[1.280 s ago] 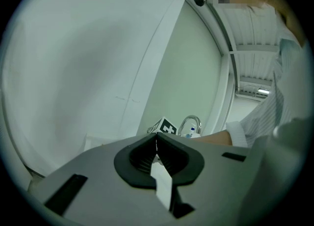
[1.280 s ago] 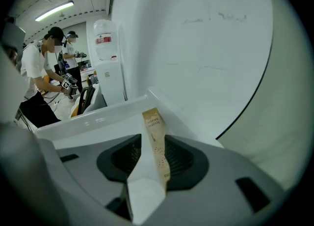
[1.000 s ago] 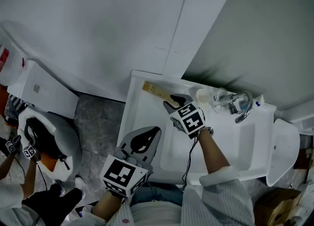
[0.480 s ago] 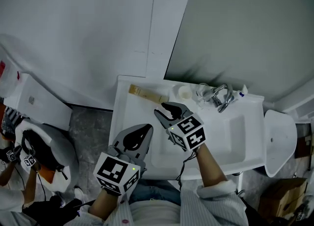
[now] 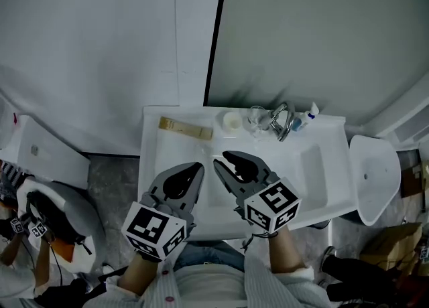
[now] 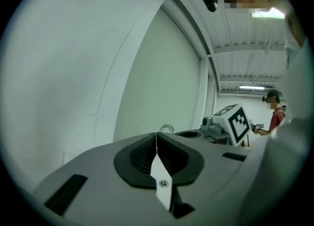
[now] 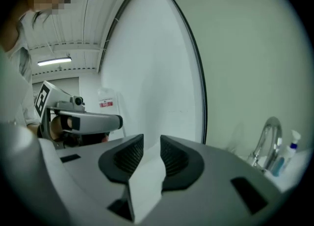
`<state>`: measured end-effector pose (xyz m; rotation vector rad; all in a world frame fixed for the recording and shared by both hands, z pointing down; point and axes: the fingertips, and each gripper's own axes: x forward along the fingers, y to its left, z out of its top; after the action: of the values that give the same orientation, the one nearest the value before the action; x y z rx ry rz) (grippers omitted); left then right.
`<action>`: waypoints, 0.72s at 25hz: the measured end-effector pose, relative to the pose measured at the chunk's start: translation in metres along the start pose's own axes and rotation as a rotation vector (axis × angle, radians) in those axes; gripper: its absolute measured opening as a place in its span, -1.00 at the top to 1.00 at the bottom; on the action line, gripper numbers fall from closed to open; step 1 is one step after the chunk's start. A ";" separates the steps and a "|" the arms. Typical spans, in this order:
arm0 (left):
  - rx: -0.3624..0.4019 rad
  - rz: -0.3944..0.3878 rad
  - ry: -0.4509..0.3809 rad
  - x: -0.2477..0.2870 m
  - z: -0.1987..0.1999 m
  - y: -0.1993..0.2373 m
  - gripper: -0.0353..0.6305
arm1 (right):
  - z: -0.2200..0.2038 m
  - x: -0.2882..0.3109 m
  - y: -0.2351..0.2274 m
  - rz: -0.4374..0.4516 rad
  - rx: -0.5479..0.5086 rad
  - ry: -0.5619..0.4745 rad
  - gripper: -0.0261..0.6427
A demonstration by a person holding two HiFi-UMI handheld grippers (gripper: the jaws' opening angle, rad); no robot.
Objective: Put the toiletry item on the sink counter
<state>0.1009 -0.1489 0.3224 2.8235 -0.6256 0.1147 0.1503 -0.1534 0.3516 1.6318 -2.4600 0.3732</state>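
Note:
The toiletry item, a flat tan pack (image 5: 184,128), lies alone on the left end of the white sink counter (image 5: 155,159). My right gripper (image 5: 224,159) hangs above the counter's front, well short of the pack and apart from it. Its jaws stand open with a narrow gap (image 7: 152,140); they have just been closing, and nothing is between them. My left gripper (image 5: 194,168) hovers beside it on the left. In the left gripper view its jaws (image 6: 156,134) meet in a thin line, shut and empty.
A faucet (image 5: 281,121), a glass (image 5: 256,116), a small white cup (image 5: 231,120) and a blue-capped bottle (image 5: 308,116) stand along the counter's back edge. The basin (image 5: 298,166) is at the right. A toilet (image 5: 374,178) stands further right, and a person (image 5: 33,216) crouches at lower left.
My right gripper has drawn back from the tan pack and risen, and its jaws have narrowed. The pack stays on the counter. The left gripper has lifted a little.

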 end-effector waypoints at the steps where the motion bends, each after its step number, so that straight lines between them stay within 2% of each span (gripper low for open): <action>1: 0.002 -0.008 0.000 0.001 0.001 -0.002 0.84 | 0.004 -0.007 -0.001 -0.017 0.007 -0.024 0.59; 3: 0.008 -0.023 0.000 0.003 0.002 -0.006 0.84 | 0.012 -0.019 0.000 -0.045 0.019 -0.066 0.67; 11: 0.018 -0.071 -0.004 0.006 0.009 -0.015 0.84 | 0.032 -0.044 0.013 -0.096 0.047 -0.163 0.78; 18: 0.021 -0.112 -0.008 0.007 0.012 -0.024 0.84 | 0.036 -0.050 0.023 -0.093 0.078 -0.196 0.89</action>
<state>0.1171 -0.1338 0.3065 2.8730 -0.4687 0.0905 0.1488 -0.1118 0.3014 1.8906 -2.5234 0.3138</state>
